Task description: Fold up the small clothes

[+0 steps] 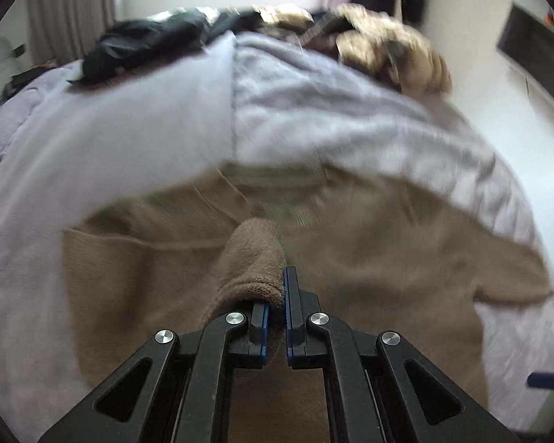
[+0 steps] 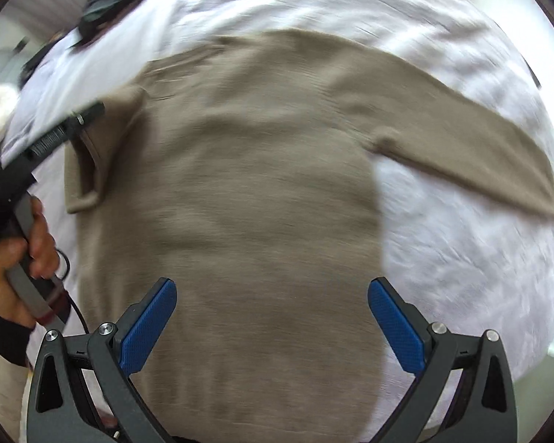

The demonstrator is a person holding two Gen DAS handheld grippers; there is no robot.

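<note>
While the soft tan sweater (image 2: 240, 184) is lying mid-frame on the bed (image 2: 461, 240), your left claw (image 1: 277, 295) is pinching its limp cuff (image 1: 253, 254); your right claw (image 2: 271, 317) is gaping empty.

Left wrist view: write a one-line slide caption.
Left gripper pinches a fuzzy brown sleeve cuff above the lavender bedsheet.

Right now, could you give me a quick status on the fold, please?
Left gripper shut on sweater sleeve. Right gripper open above tan sweater, empty. Sweater flat on lavender bedspread. Nothing in the way.
</note>
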